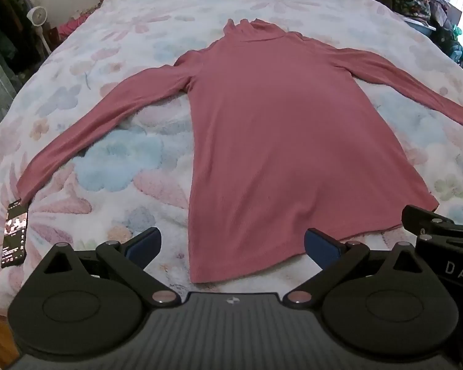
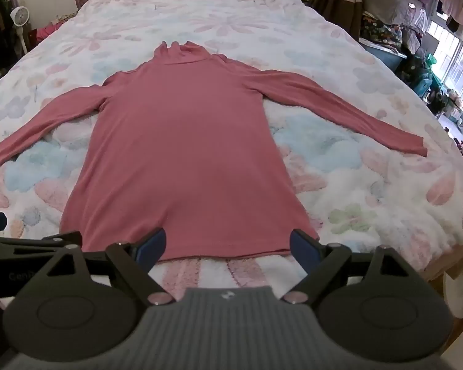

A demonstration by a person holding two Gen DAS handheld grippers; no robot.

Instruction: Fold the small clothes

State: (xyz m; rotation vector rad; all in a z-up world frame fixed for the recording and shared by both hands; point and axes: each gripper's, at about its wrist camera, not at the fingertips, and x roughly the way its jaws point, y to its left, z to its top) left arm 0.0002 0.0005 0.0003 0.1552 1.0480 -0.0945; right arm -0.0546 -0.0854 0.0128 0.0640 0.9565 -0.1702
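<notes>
Nearest to the cameras are the two grippers. The left gripper (image 1: 233, 245) hangs with its jaws spread wide and nothing between them; under the gap lies the near left part of the hem. The right gripper (image 2: 228, 246) is also released, with wide jaws and no cloth pinched; it hovers over the near right part of the hem. The two tools are just beside each other, and each one shows at the edge of the other's view.

Just past the fingers, the pink turtleneck top (image 1: 281, 141) lies flat and face up on the floral blanket (image 2: 370, 185) that covers the bed. Its hem (image 2: 225, 254) is at the near side and the body runs away from the cameras. A dark phone (image 1: 14, 234) rests on the blanket at the near left, touching or almost touching the cuff of the left sleeve (image 1: 102, 123).

Further out, both sleeves are stretched sideways; the right sleeve (image 2: 339, 108) reaches toward the right edge of the bed. At the far end is the collar (image 2: 185, 52), and beyond the bed stand a small white fan (image 2: 19, 17) and heaps of clothes (image 2: 385, 9).

I judge that the folding is not yet started: the garment is only spread and smoothed, no sleeve or side is turned in. All the folds are left to do, probably beginning with a grasp at the hem or the sleeves.
</notes>
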